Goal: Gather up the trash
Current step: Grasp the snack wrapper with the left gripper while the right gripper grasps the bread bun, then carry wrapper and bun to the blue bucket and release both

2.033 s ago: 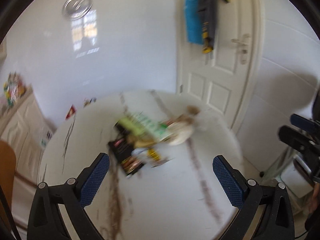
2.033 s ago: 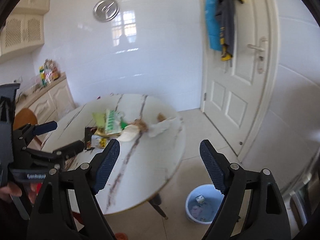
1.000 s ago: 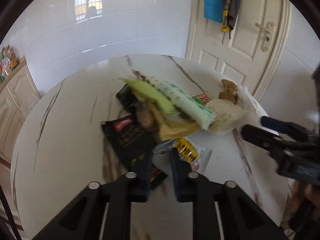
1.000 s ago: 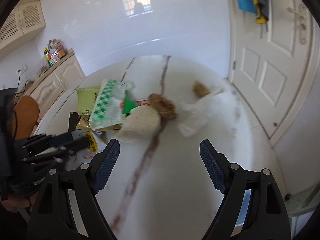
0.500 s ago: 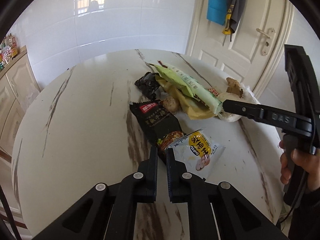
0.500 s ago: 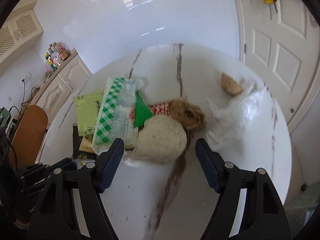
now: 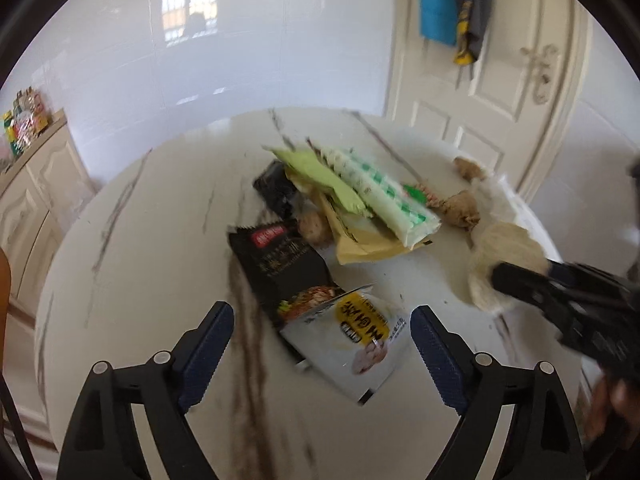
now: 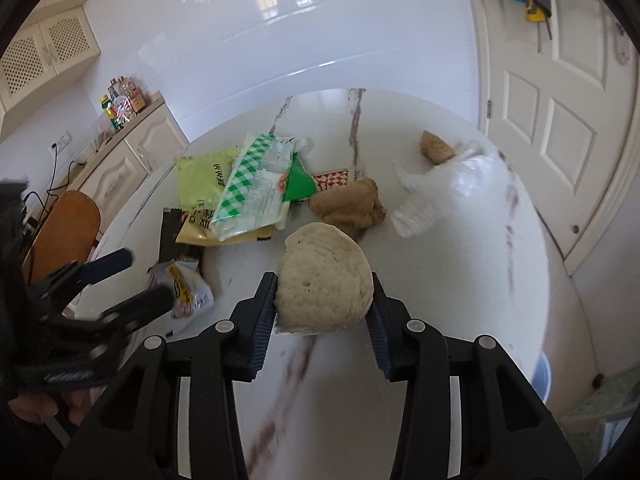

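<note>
You are facing a glossy white tiled wall (image 8: 248, 32), and a bright paned window is mirrored in its shine. Below that wall sits the round white marble tabletop (image 8: 460, 280) with dark brown veins. Right of the tabletop stands a white panelled door (image 7: 516, 120) with an ornate lever handle; blue, grey and yellow garments (image 7: 456, 4) hang on its upper part. Left of the tabletop you have a cream cabinet (image 8: 128, 160) with arched door panels, colourful bottles and packets (image 8: 122, 100) on top, and cream wall cupboards with lattice fronts (image 8: 44, 52) above it. A brown wooden chair back (image 8: 66, 232) stands at the tabletop's left edge.
</note>
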Demonstrator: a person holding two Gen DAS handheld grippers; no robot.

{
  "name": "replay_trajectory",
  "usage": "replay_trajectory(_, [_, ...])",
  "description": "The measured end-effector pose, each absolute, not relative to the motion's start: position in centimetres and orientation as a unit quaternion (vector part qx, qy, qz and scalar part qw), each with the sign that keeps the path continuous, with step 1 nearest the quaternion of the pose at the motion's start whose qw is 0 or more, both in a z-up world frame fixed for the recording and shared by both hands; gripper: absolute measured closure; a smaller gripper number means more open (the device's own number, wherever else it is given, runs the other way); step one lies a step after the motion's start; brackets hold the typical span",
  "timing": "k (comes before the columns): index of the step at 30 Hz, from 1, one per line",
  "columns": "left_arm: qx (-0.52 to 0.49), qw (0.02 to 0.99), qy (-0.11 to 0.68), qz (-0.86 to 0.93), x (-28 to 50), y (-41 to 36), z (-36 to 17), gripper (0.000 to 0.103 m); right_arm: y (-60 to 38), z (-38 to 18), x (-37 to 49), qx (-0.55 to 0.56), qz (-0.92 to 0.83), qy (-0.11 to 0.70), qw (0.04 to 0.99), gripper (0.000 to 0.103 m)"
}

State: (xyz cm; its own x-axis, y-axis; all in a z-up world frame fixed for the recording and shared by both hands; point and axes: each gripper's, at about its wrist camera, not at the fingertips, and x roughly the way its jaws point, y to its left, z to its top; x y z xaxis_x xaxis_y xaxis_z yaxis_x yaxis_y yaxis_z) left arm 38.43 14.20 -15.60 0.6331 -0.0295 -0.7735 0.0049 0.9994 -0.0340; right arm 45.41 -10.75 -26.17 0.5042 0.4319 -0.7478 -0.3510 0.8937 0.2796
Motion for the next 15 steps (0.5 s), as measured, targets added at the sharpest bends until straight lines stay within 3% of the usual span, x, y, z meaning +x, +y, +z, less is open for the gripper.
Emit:
replay_trajectory(3, [-0.022, 0.895, 0.445, -0.006, 39.5, 13.2, -16.5, 0.021, -11.1, -26.1, 45.0, 0.050, 0.231, 0.443, 0.865, 0.063])
replay_trajectory(6, [-0.021, 0.897, 0.442, 0.005, 39.5, 13.2, -16.6, 0.036, -11.3, -26.1, 45.0, 0.051, 0.235, 0.444, 0.863, 0.063])
replay_trajectory(8, [-0.025, 0.899, 0.437, 0.002, 39.3, 13.8, -16.5, 0.062, -11.4, -26.2, 44.9, 0.052, 0.241, 0.445, 0.861, 0.063])
replay_trajectory(11, [-0.035, 0.901, 0.433, -0.007, 38.9, 15.0, -16.6, 0.083, -11.1, -26.3, 44.6, 0.056, 0.246, 0.443, 0.860, 0.063])
replay_trajectory(15, [-0.048, 0.902, 0.429, -0.006, 37.6, 16.3, -16.4, 0.089, -10.5, -26.2, 43.8, 0.058, 0.254, 0.442, 0.858, 0.063])
